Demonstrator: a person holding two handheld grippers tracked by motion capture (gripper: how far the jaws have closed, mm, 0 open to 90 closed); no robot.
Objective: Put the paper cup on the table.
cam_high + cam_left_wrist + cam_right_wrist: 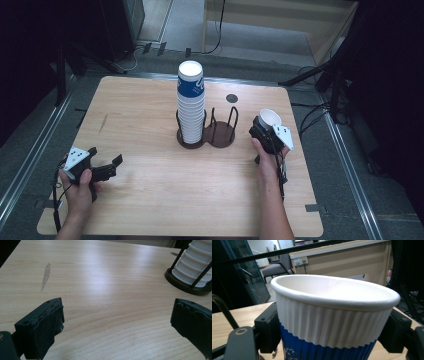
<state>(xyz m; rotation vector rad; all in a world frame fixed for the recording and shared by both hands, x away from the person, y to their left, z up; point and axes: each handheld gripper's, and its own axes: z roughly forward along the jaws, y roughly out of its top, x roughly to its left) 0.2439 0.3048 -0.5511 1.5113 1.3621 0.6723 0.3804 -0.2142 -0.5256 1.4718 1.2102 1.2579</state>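
Gripping an empty paper cup [332,315], right fingers [270,327] clamped, left fingers [45,325] wide apart, empty.

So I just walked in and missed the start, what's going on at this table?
A person is working with a hand-held gripper in each hand. The right hand-held gripper is shut on a single paper cup, white above and blue below, held upright to the right of a dark two-slot cup holder. The holder's left slot carries a tall stack of cups; the right slot is empty. The left hand-held gripper sits open near the table's front left, holding nothing.
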